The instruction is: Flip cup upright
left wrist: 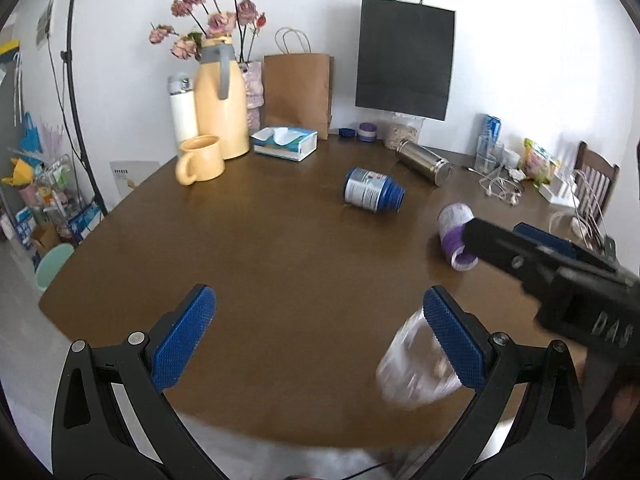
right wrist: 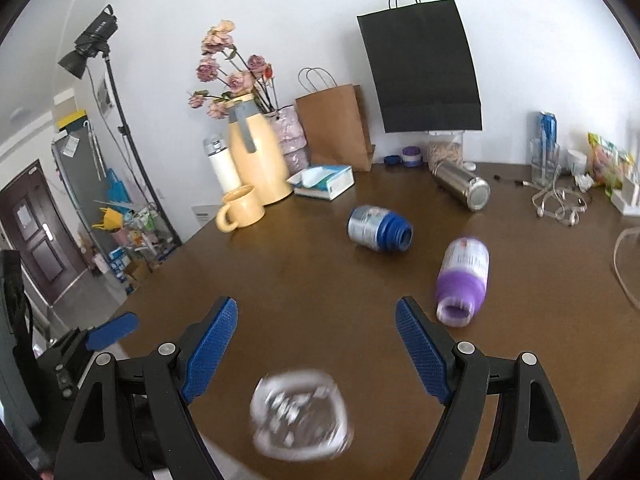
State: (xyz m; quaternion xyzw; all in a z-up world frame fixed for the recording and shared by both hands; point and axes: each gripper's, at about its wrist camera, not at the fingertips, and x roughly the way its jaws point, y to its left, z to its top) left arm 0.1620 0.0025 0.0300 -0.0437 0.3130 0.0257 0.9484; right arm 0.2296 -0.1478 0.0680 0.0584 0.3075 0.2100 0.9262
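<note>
A clear glass cup (right wrist: 301, 416) stands near the front edge of the brown table (right wrist: 304, 280), blurred, between and below my right gripper's open fingers; whether it is upright I cannot tell. In the left wrist view the cup (left wrist: 416, 364) sits just inside my left gripper's right finger (left wrist: 452, 340). My left gripper (left wrist: 320, 320) is open and empty. My right gripper (right wrist: 316, 328) is open and empty; its body shows at the right of the left wrist view (left wrist: 560, 276).
A purple bottle (right wrist: 464, 280), a blue bottle (right wrist: 378, 228) and a steel flask (right wrist: 464, 186) lie on their sides mid-table. A yellow mug (right wrist: 240, 212), yellow jug (right wrist: 256, 160), tissue box (right wrist: 324, 182) and paper bags (right wrist: 424, 68) stand at the back. Cables lie at right.
</note>
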